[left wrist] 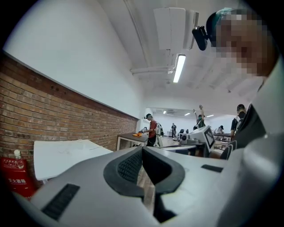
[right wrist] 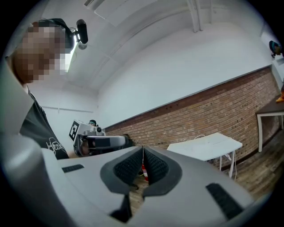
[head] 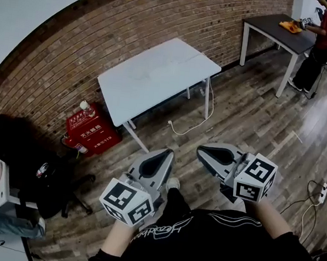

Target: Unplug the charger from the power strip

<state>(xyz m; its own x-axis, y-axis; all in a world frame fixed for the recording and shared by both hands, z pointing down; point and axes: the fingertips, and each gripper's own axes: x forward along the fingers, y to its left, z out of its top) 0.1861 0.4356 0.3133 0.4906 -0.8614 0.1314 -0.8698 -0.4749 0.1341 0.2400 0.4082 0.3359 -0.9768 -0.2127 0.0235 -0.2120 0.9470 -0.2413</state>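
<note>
Though empty, left gripper (left wrist: pixel 142 149) and right gripper (right wrist: pixel 142 149) jaws pressed together.

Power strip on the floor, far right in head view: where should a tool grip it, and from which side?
The power strip lies flat on the floor with cables trailing off its near end. So likely pinch its long sides, across the narrow width, coming straight down. What's plugged in is too small to tell.

White table (head: pixel 158 76) is standing on plank floor (head: pixel 254 117), white cable (head: pixel 194 126) trailing beside it, power strip (head: pixel 323 191) lying well apart
</note>
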